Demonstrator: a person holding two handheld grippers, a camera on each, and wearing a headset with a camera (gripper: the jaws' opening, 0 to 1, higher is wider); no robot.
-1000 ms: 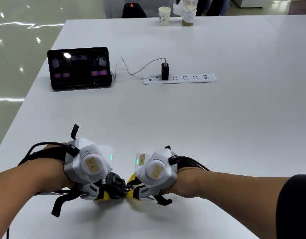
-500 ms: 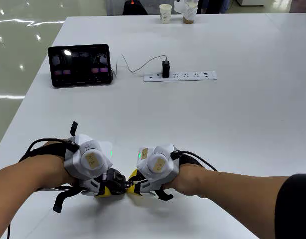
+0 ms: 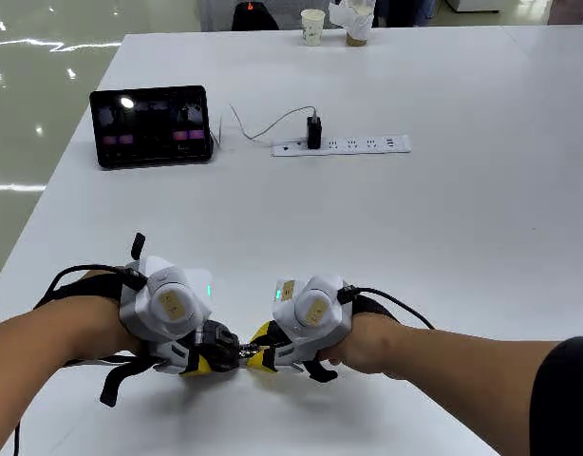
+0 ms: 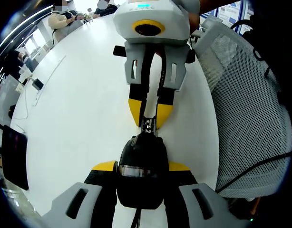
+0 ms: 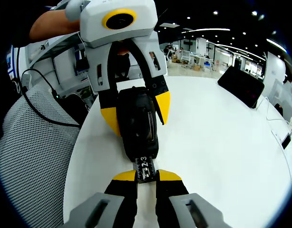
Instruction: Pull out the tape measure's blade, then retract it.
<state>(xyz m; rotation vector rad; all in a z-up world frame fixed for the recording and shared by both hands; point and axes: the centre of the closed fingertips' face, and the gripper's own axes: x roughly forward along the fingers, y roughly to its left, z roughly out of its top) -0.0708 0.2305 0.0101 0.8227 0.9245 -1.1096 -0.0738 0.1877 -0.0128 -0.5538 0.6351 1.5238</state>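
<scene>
In the head view the tape measure is mostly hidden, its markings unreadable.

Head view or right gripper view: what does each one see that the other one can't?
Head view: paper cups at the far edge of the table. Right gripper view: the numbers printed on the blade, and a mesh chair beside the table. Both: the white table, the dark tablet, the left gripper shut on the black tape measure, and the right gripper pinching the blade's end.
</scene>
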